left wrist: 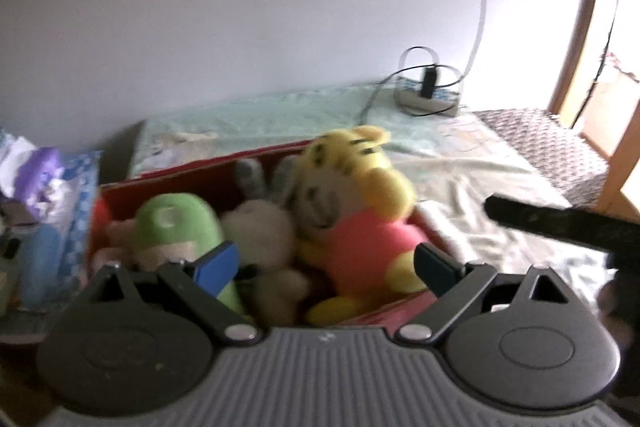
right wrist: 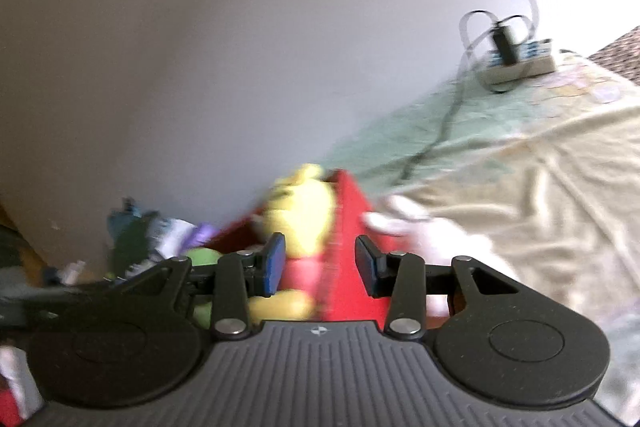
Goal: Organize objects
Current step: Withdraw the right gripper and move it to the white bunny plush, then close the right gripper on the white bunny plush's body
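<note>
A red box (left wrist: 248, 163) sits on the bed and holds several plush toys: a yellow bear in a pink shirt (left wrist: 360, 211), a grey-white rabbit (left wrist: 260, 231) and a green plush (left wrist: 180, 223). My left gripper (left wrist: 326, 269) is open and empty just above the box's near side. My right gripper (right wrist: 320, 265) is open, its jaws either side of the box's red end wall (right wrist: 348, 255), with the yellow bear (right wrist: 300, 215) to the left. A white plush (right wrist: 432, 239) lies on the sheet outside the box, to the right. The right gripper's dark arm (left wrist: 560, 223) shows in the left wrist view.
A power strip with a black plug and cables (left wrist: 428, 95) lies on the bed by the white wall, also in the right wrist view (right wrist: 516, 63). Tissue packs and clutter (left wrist: 44, 207) stand left of the box. A patterned mat (left wrist: 552, 143) and a wooden door frame are at the right.
</note>
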`<state>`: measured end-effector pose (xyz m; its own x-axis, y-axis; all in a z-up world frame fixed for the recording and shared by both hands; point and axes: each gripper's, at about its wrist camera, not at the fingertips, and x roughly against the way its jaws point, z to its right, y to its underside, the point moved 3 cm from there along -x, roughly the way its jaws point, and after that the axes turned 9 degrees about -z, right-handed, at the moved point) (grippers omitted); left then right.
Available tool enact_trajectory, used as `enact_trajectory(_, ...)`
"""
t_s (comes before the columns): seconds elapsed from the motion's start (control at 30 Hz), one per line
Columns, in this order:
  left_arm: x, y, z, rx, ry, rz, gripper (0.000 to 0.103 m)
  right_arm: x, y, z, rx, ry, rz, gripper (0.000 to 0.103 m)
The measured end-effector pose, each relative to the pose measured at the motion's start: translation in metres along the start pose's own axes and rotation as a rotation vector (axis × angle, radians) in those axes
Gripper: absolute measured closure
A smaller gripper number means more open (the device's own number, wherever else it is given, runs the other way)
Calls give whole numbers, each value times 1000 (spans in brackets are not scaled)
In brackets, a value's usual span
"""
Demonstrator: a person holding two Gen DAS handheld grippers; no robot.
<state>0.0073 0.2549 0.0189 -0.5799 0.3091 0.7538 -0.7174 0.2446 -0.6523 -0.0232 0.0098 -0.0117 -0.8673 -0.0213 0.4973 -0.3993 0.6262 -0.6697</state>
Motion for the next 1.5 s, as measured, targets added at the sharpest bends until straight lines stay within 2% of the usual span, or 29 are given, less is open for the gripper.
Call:
enact_trajectory(0.1,-2,0,18,-8,67,-6,8,-5,0,17,32,42,-27,60)
enact_trajectory(0.2,-2,2,36,-16,111,-5,8,-12,4,30,71,38,-96,59)
enact_trajectory(0.3,-3,4,51,-12,150,-15,8,-21,12,39,170,61,-159,58)
enact_trajectory(0.4,-3,7,63,8,179,-26,8,-24,15,47,267,101,-172,56)
enact_trajectory(0.53,-8,11,74,62,212,-52,8,-30,17,59,367,96,-212,49)
enact_trajectory(0.73,-22,21,82,166,222,-101,8,-46,26,63,561,98,-257,48)
enact_trajectory(0.9,-32,31,85,245,179,-133,8,-68,34,66,651,120,-298,50)
enact_trajectory(0.97,-35,35,87,270,149,-144,8,-76,34,68,655,131,-311,59)
enact_trajectory(1.07,-39,39,87,300,119,-155,8,-79,27,75,600,103,-311,65)
enact_trajectory(1.13,-41,41,90,310,102,-162,8,-78,18,83,503,53,-326,71)
enact_trajectory(1.2,-43,41,94,316,98,-167,8,-75,6,99,335,-16,-347,73)
enact_trajectory(1.33,-46,35,105,302,114,-165,8,-70,-11,153,-154,-212,-405,75)
enact_trajectory(1.43,-50,26,119,268,146,-159,8,-58,-10,183,-356,-302,-427,75)
enact_trajectory(1.5,-55,20,131,236,173,-160,8,-47,-7,194,-419,-332,-440,75)
